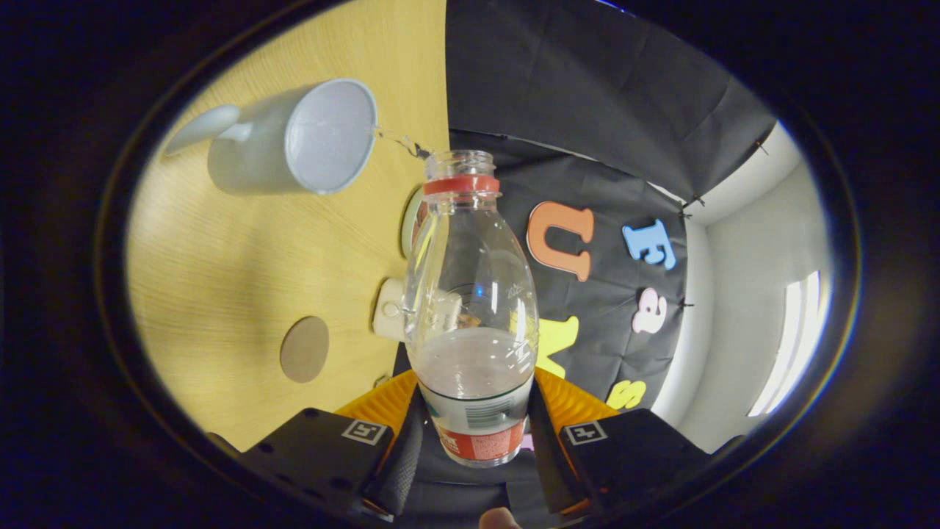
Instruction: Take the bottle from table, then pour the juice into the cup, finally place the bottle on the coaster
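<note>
You hold one bottle (474, 308) tilted toward one cup (294, 139) on the counter (220, 272), one round coaster (304, 349) nearby; your gripper (474, 433) fingers (400, 448) close narrowly on the bottle's base, liquid trickling cupward.

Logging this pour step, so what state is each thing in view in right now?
claw: shut on the bottle, a finger on each side.
bottle: uncapped, tipped toward the cup, partly full of clear liquid.
thin stream: running from the bottle mouth to the cup rim.
cup: on the table, mouth open, being filled.
coaster: bare, flat on the table.
</note>
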